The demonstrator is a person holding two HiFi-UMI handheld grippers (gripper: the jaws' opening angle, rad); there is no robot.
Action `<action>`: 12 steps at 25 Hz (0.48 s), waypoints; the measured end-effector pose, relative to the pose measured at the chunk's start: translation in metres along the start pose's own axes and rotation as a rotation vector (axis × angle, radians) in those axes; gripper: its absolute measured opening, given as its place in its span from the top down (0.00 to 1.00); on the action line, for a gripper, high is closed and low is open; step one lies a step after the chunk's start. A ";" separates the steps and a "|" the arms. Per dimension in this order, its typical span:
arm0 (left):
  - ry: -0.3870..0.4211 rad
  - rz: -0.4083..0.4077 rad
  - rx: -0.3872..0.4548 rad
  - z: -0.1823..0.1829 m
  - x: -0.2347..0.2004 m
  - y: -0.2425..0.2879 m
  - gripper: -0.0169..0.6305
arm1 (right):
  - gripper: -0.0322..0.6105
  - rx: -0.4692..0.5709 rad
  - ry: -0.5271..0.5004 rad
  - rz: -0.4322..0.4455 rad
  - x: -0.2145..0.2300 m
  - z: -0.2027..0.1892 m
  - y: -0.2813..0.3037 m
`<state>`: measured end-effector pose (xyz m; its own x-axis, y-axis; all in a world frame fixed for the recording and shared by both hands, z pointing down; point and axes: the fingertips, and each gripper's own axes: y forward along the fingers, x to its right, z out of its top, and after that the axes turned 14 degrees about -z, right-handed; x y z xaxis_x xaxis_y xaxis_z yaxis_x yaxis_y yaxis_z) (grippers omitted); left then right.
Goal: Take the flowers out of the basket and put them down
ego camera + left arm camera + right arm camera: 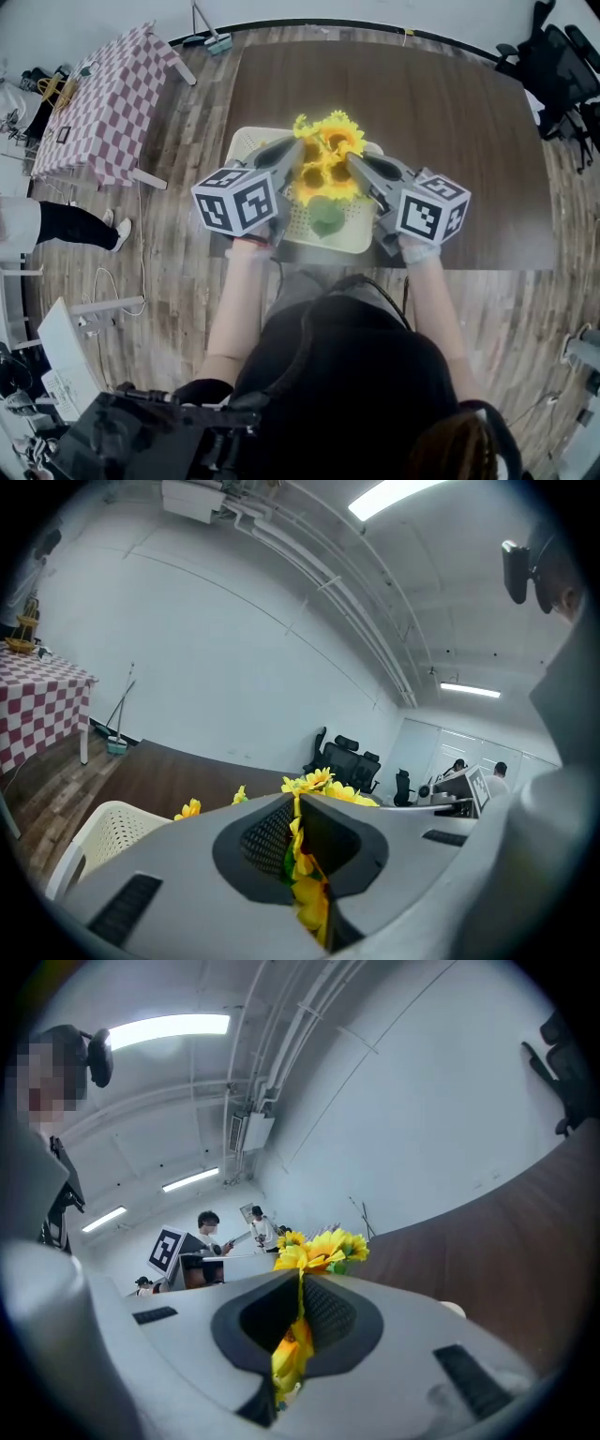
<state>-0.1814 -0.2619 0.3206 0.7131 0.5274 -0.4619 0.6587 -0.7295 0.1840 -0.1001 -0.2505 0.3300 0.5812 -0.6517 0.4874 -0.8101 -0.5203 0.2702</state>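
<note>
While both grippers sit over the basket [246, 141], which way does the bunch lie from each? — Checker

The flowers [326, 164] are above the basket's middle, between the two tips. The left gripper [289, 155] comes in from the basket's left side and the right gripper [361, 169] from its right, so the bunch lies inward of each. Neither hand is nearer; they meet it on opposite flanks. — Recorder

Jaw state? — Checker

In the left gripper view, the left gripper [298, 850] is pressed together on yellow petals and a bit of green, with the flowers [323, 785] poking up beyond the jaws. In the right gripper view, the right gripper [298, 1312] is likewise nipped tight on petals, with the flowers [323, 1249] above. Both pinch the same bunch. — Recorder

Long axis? — Checker

The stems are hidden under the heads. I judge the axis upright, heads up. A green leaf [326, 217] hangs toward the basket's near edge. The basket [103, 832] rim shows below the left jaws, so the bunch is probably mostly out, but I cannot confirm it is clear. — Recorder

Coming move? — Checker

My judgement is that both hands carry it sideways together past the rim to the bare table [450, 141] beside the basket. Uneven travel would tear petals. — Recorder

Counts? — Checker

One basket, one bunch, two grippers, one table, one leaf seen. The heads are several and overlap too much for a firm number. — Recorder
</note>
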 end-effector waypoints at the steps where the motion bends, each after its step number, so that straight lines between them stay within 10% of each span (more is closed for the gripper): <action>1: 0.005 -0.005 0.002 0.003 0.002 0.003 0.95 | 0.94 0.009 0.000 -0.001 0.002 0.004 -0.002; 12: 0.067 -0.111 0.020 0.015 0.015 0.016 0.95 | 0.94 0.114 -0.001 -0.040 0.006 0.018 -0.015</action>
<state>-0.1641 -0.2724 0.3035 0.6505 0.6329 -0.4198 0.7303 -0.6730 0.1170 -0.0833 -0.2564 0.3138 0.6131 -0.6295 0.4773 -0.7721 -0.6054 0.1933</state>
